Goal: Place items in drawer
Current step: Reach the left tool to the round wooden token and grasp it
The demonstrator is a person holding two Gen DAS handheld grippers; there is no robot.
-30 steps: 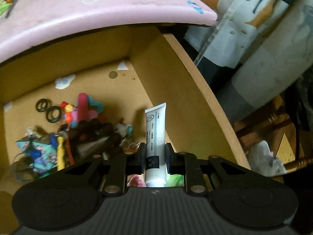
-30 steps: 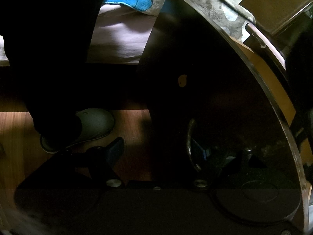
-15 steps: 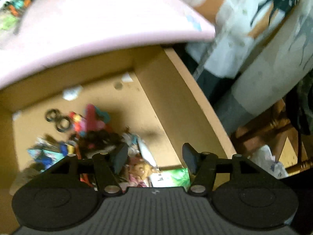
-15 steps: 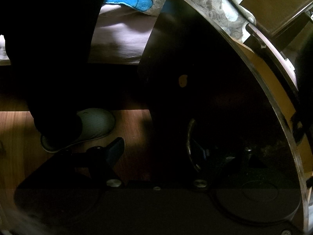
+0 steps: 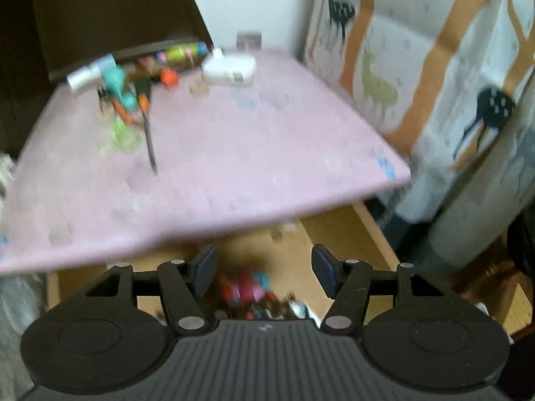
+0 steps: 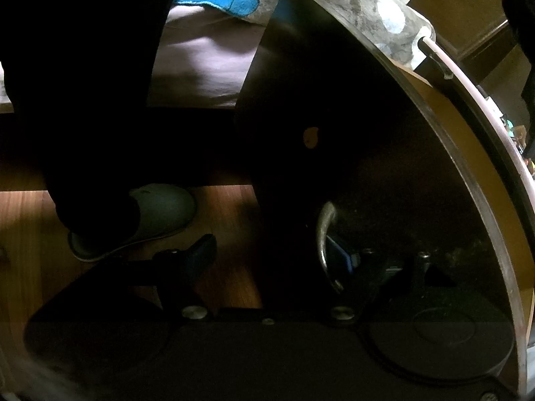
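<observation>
Desk (image 5: pixel 207 173) top carries remaining items (image 5: pixel 133 83) at its far left corner; the drawer (image 5: pixel 337 230) stands open below its near edge. Left gripper (image 5: pixel 262 267), jaws apart and empty, is to be aimed there. Right gripper (image 6: pixel 267 254), jaws apart, straddles the handle (image 6: pixel 322 240).
</observation>
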